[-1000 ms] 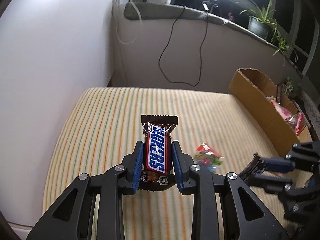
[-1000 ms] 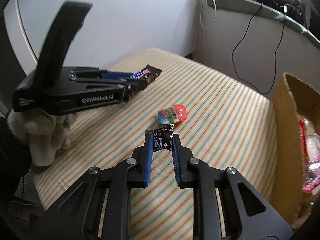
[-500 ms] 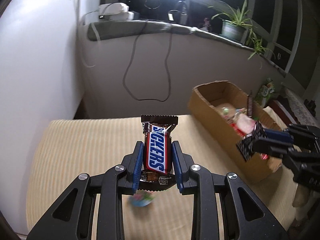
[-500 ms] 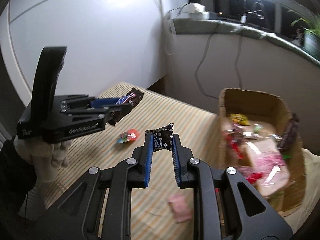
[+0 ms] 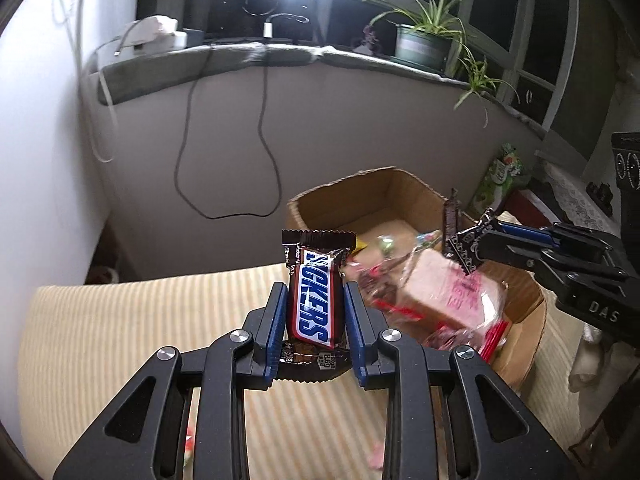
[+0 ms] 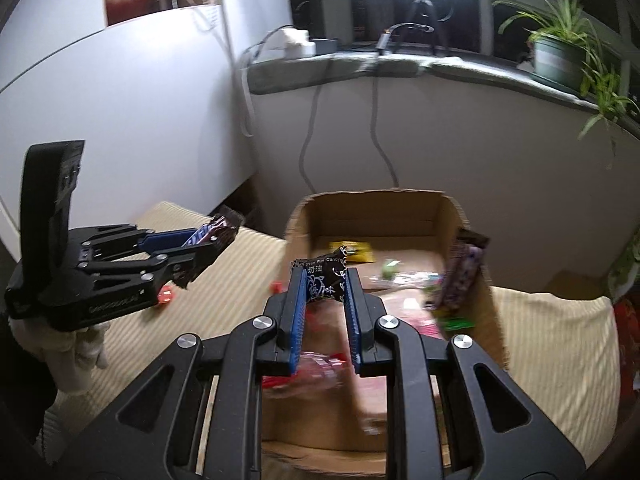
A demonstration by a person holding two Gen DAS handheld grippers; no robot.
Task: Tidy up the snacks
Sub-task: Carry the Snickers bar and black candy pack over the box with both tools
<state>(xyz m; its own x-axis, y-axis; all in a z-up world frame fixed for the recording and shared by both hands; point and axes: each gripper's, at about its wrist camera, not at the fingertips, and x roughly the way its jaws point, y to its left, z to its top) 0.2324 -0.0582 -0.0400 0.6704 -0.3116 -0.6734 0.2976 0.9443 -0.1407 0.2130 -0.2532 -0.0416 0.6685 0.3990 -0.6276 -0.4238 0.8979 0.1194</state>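
My left gripper (image 5: 316,300) is shut on a brown Snickers bar (image 5: 314,296), held upright above the striped surface just left of the cardboard box (image 5: 320,204). It also shows at the left of the right wrist view (image 6: 208,248). My right gripper (image 6: 323,288) is shut on a small black wrapped candy (image 6: 322,280), held over the near end of the open cardboard box (image 6: 376,200). In the left wrist view the right gripper (image 5: 476,246) comes in from the right over the box. The box holds several wrapped snacks (image 5: 452,292).
A small red candy (image 6: 166,294) lies on the striped cloth (image 5: 120,320) left of the box. A dark snack packet (image 6: 460,276) stands against the box's right wall. Cables hang down the wall behind. A potted plant (image 5: 420,44) stands on the sill.
Both grippers have swung right toward the box with their snacks still held. The right gripper now hangs over the box; the loose candy on the cloth has dropped behind.
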